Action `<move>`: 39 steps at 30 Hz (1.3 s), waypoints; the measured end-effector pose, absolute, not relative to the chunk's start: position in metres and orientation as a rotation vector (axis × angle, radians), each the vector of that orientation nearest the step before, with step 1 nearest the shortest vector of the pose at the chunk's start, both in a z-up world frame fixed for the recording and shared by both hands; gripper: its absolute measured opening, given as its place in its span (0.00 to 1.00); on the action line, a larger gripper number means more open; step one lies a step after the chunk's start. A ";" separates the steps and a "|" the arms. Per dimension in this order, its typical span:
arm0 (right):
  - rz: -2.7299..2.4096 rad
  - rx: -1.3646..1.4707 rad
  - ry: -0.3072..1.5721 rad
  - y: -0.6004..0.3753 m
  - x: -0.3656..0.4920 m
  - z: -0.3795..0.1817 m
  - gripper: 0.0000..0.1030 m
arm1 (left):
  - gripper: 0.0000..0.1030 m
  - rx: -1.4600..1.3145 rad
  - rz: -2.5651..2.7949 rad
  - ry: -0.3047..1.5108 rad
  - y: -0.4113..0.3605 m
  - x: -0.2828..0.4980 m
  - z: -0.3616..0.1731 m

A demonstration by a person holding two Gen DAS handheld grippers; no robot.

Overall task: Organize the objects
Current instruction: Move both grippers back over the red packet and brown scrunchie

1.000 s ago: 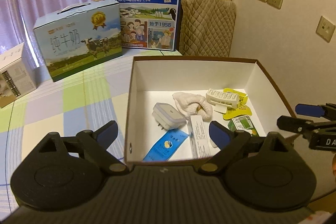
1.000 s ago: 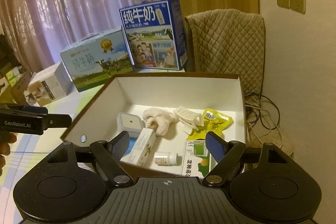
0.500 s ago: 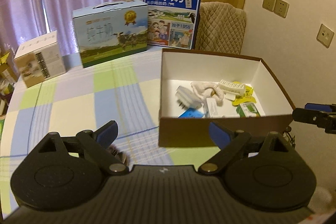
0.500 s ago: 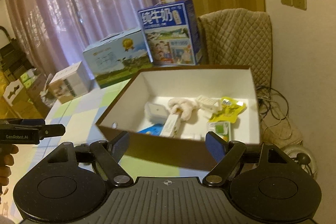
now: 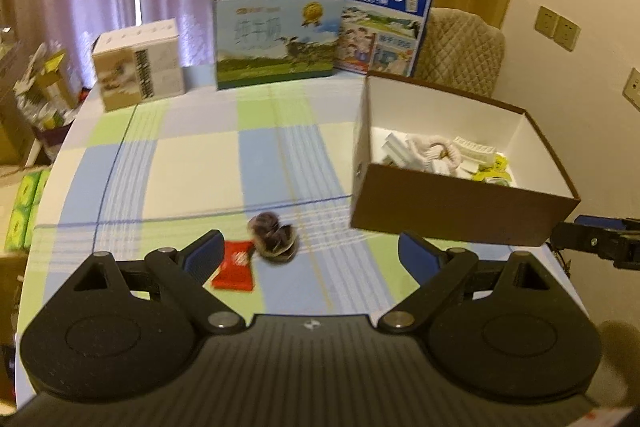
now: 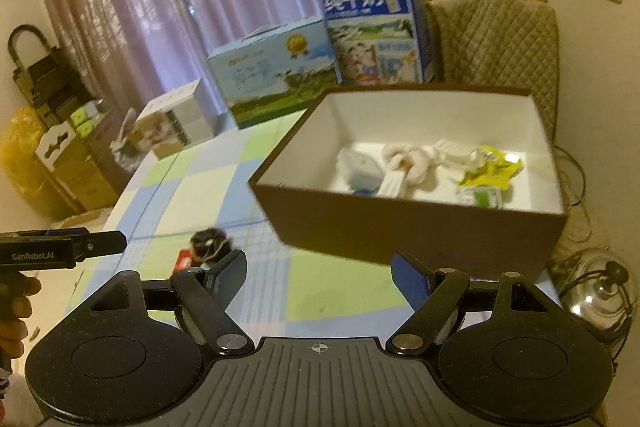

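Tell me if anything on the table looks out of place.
Two things lie loose on the tablecloth, outside the box where the other small items sit: a red packet and a dark fuzzy ball beside it. Both grippers are open and empty.

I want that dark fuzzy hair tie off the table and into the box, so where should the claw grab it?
Judging by its low, rounded shape, come down from above with the open left claw and pinch across the puffy middle of the hair tie, staying off its left side, where the red packet lies.
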State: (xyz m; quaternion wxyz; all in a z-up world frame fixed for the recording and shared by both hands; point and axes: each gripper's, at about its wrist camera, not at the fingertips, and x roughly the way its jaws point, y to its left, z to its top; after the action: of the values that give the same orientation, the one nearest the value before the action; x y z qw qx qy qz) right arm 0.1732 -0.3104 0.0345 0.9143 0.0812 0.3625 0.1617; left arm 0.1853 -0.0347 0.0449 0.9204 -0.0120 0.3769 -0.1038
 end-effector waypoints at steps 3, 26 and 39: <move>0.351 0.159 0.763 -0.299 0.171 0.027 0.74 | 0.89 -0.039 -0.194 0.794 -0.025 0.181 0.038; 0.456 0.031 0.859 -0.224 0.199 -0.016 0.74 | 0.89 -0.045 -0.112 0.911 0.005 0.189 -0.012; 0.517 -0.071 0.876 -0.169 0.241 -0.037 0.74 | 0.89 0.037 -0.074 0.980 0.017 0.234 -0.041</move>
State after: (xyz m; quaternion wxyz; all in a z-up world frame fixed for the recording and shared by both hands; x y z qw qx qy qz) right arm 0.2410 -0.1694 -0.0368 0.8729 -0.0339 0.4191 0.2474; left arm 0.2338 0.0172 -0.0414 0.8814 0.0176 0.4707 -0.0354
